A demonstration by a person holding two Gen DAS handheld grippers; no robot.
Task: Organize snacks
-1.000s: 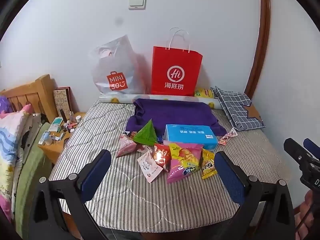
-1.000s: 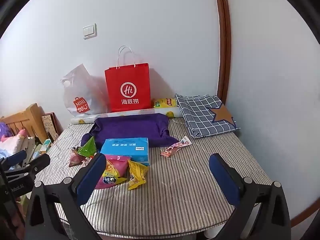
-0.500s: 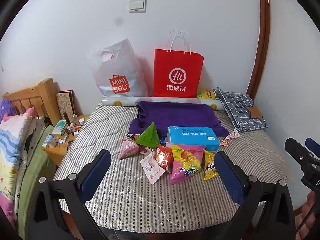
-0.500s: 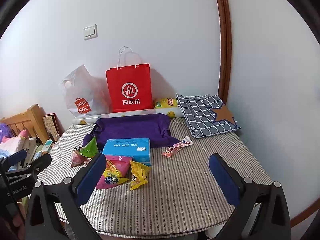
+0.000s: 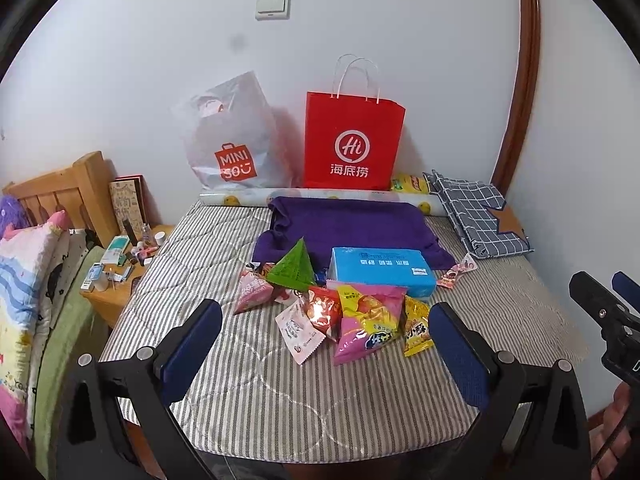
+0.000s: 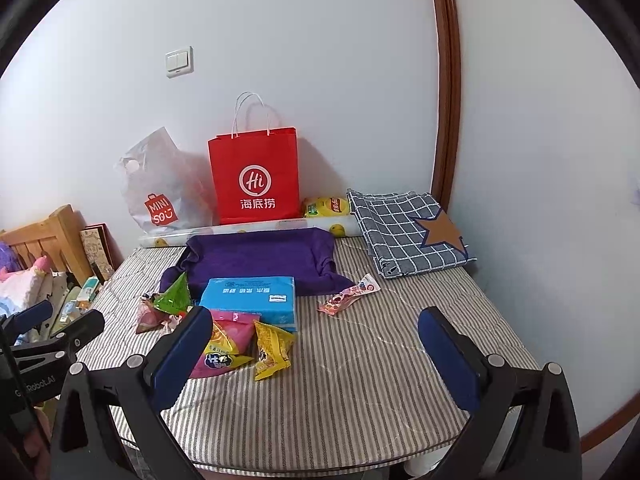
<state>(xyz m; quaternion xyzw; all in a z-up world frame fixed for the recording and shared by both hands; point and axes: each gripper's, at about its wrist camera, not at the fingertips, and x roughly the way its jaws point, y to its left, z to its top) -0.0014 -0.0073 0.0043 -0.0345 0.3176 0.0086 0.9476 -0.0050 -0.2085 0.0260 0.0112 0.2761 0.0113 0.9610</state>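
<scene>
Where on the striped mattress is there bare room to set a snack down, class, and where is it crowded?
Bare: the near strip of the striped mattress before the open right gripper, and its left side beside the nightstand. Crowded: the snack pile around the pink chip bag, against the blue tissue pack.

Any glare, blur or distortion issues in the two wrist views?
Left wrist: a glare hotspot on the red foil snack packet; the brown door frame bows from the fisheye; dark vignette at the corners. Right wrist: no strong glare; the red Haidilao bag casts a soft shadow on the wall; both views look sharp.
</scene>
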